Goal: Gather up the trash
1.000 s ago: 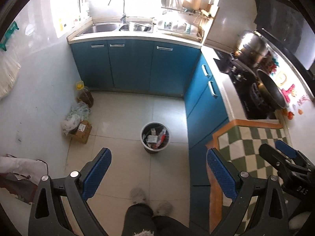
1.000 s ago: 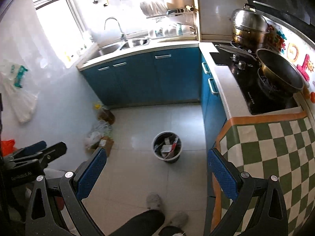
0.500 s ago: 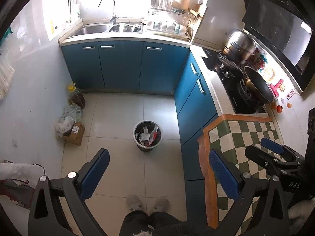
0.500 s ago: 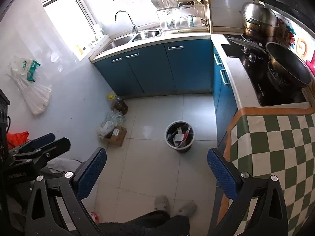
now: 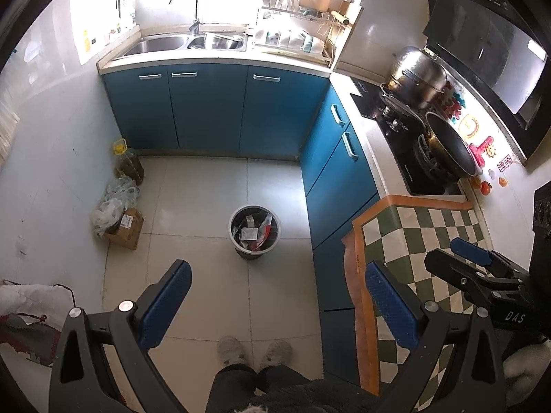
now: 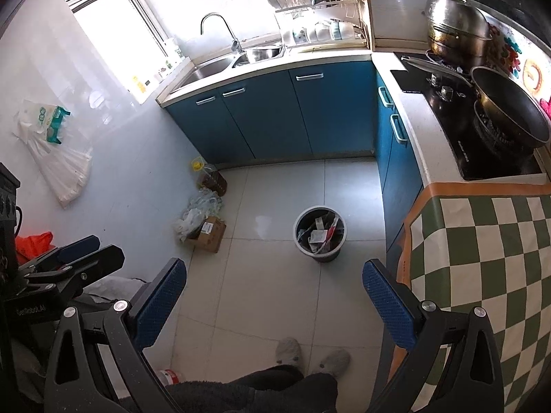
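Observation:
A grey trash bin [image 5: 254, 232] stands on the tiled kitchen floor, holding paper scraps and a red wrapper; it also shows in the right wrist view [image 6: 320, 234]. My left gripper [image 5: 277, 297] is open and empty, held high above the floor. My right gripper [image 6: 273, 296] is open and empty too, at about the same height. The right gripper also shows at the right edge of the left wrist view [image 5: 482, 275]. The left gripper shows at the left edge of the right wrist view [image 6: 65, 268]. A cardboard box [image 5: 125, 227] with crumpled plastic bags [image 5: 110, 203] sits by the left wall.
Blue cabinets [image 5: 213, 110] line the back and right. A green checkered cloth [image 5: 423, 241] covers the counter at right, beside a stove with a wok [image 5: 447, 148] and steel pot [image 5: 418, 75]. An oil bottle [image 5: 127, 165] stands by the wall. The person's feet [image 5: 255, 351] are below.
Both grippers have risen and pulled back, so the bin and floor look smaller and farther away. Both stay open and empty.

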### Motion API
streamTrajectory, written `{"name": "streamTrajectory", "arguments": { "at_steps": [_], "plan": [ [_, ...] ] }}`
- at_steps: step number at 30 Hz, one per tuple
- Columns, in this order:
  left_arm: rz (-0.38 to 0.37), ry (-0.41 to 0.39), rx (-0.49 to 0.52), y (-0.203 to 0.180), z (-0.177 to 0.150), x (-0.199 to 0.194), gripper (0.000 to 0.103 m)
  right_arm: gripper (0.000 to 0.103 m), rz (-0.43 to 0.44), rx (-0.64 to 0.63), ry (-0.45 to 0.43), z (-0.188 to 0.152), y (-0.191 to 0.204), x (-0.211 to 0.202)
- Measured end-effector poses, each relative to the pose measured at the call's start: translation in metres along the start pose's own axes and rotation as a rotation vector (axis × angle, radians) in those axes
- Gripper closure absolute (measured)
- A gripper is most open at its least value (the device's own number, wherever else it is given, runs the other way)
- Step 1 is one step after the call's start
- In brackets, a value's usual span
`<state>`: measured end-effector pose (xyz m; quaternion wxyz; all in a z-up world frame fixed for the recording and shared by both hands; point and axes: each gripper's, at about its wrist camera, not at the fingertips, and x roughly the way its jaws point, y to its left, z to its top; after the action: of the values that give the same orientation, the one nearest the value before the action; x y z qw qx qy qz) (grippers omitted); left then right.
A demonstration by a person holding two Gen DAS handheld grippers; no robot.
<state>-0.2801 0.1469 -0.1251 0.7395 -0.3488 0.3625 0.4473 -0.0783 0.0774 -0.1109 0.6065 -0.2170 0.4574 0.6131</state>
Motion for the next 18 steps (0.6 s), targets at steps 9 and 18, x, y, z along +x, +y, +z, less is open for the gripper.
{"name": "streamTrajectory", "arguments": {
  "at_steps": [9,18],
  "plan": [
    [-0.048,0.02,-0.015,0.0,0.002,0.003,0.0,0.0,0.007,0.018,0.009,0.001,-0.008,0.002],
    [-0.073,0.045,-0.02,-0.003,0.0,0.007,0.0,0.0,0.012,0.025,0.025,-0.004,-0.014,0.006]
  ]
}}
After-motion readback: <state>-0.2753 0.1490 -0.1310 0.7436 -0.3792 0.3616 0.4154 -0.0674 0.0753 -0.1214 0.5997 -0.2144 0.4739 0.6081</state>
